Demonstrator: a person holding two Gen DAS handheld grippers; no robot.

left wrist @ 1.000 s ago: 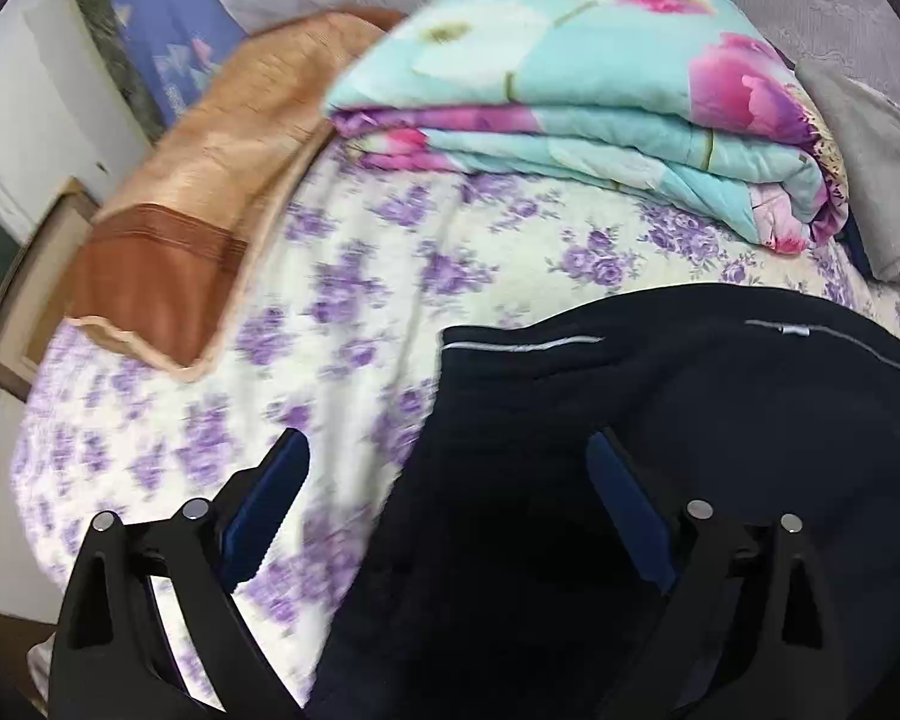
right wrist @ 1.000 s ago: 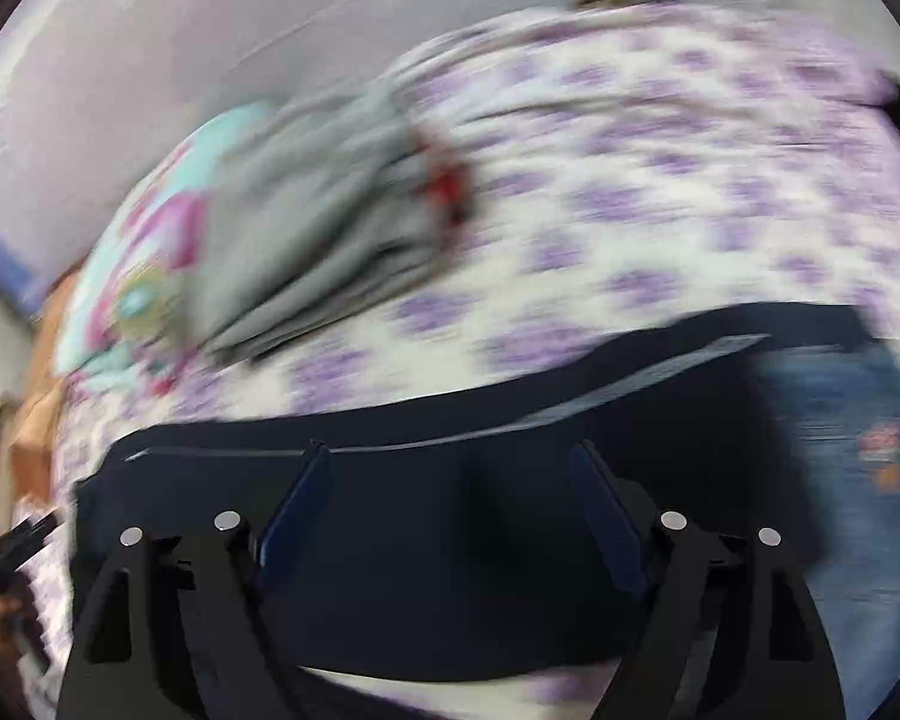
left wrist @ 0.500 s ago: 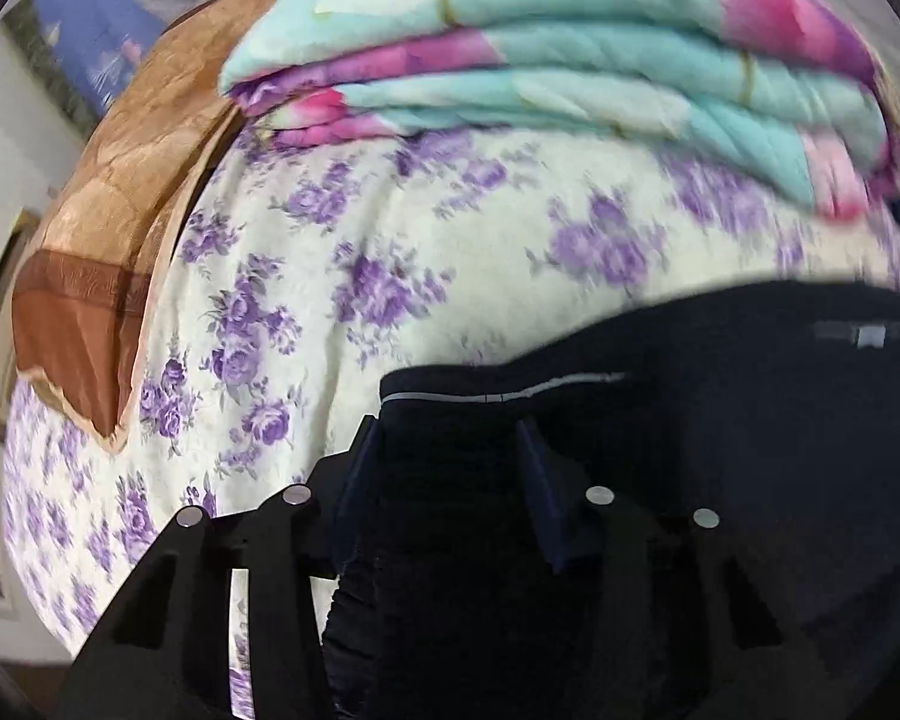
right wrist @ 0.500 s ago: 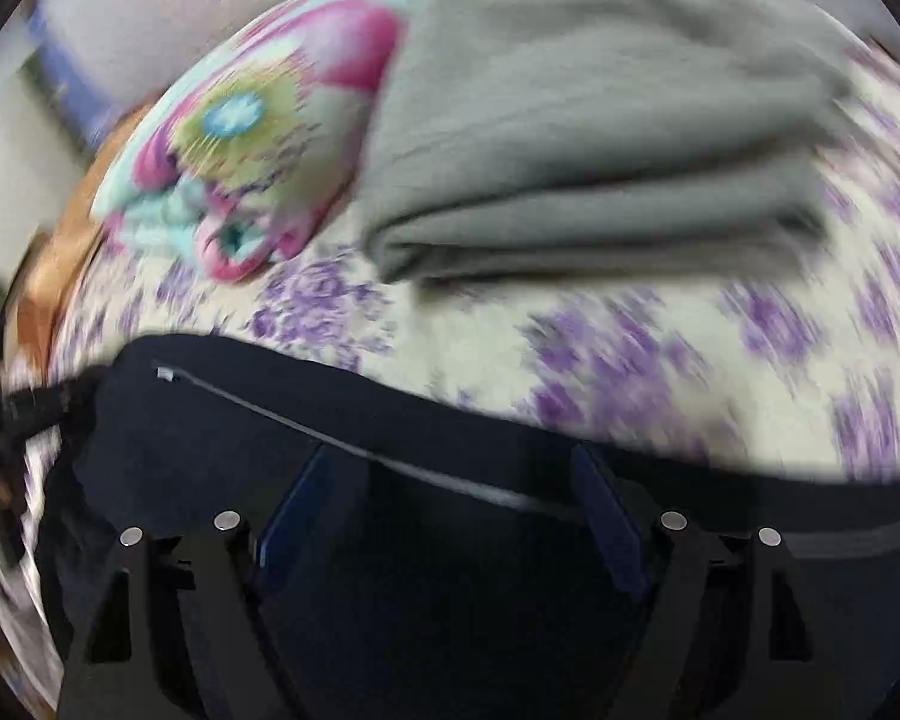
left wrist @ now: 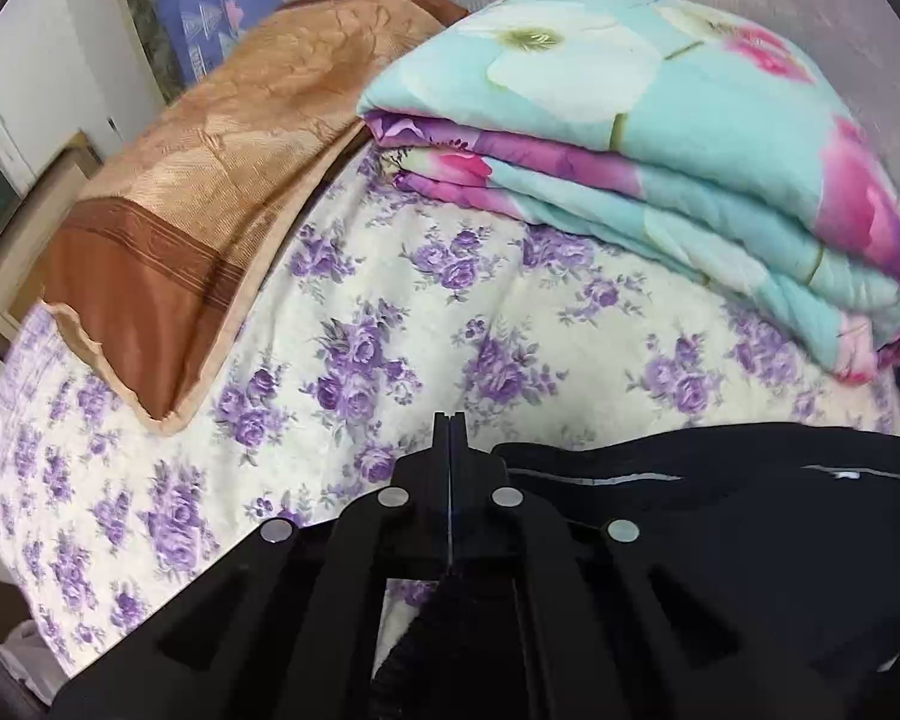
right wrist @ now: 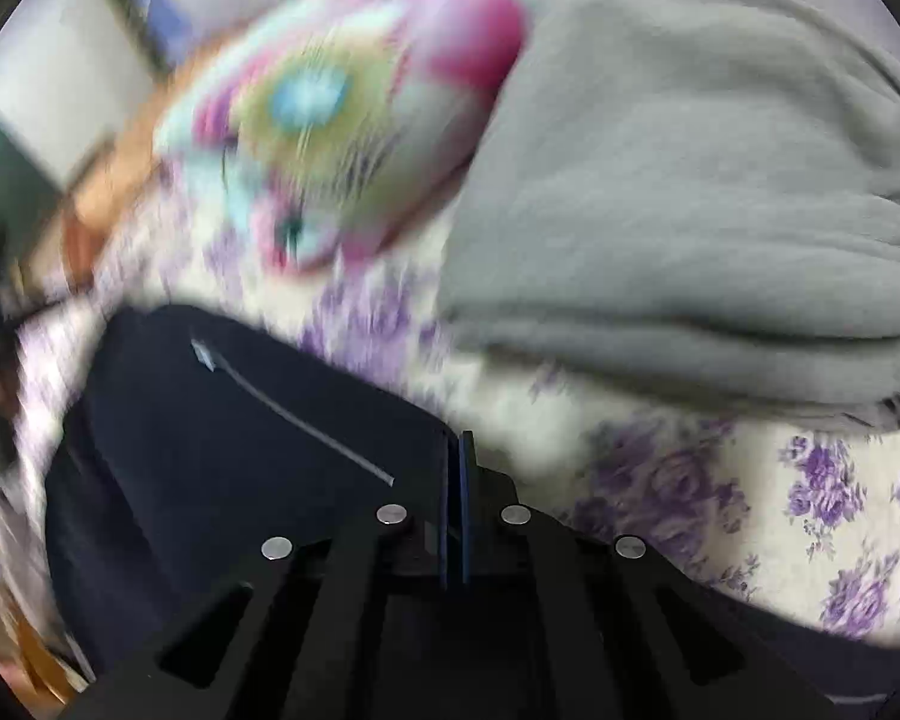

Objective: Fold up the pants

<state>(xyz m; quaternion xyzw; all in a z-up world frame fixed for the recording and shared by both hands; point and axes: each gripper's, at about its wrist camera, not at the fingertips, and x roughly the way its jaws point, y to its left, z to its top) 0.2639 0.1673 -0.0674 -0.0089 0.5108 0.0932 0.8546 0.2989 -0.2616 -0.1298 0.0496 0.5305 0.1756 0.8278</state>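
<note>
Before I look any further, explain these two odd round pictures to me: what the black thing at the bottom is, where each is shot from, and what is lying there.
There is no robot. A person holds a two-fingered clamp in each hand, with a wide-angle camera looking along its fingers.

One picture looks along the left gripper, the other, blurred, along the right gripper. Both have just closed their jaws. Each looks shut on an edge of the dark pants, with dark cloth bunched under the left one.

The pants lie on a bed sheet with purple flowers. Beyond them lie a folded turquoise quilt, a brown pillow and folded grey cloth.
</note>
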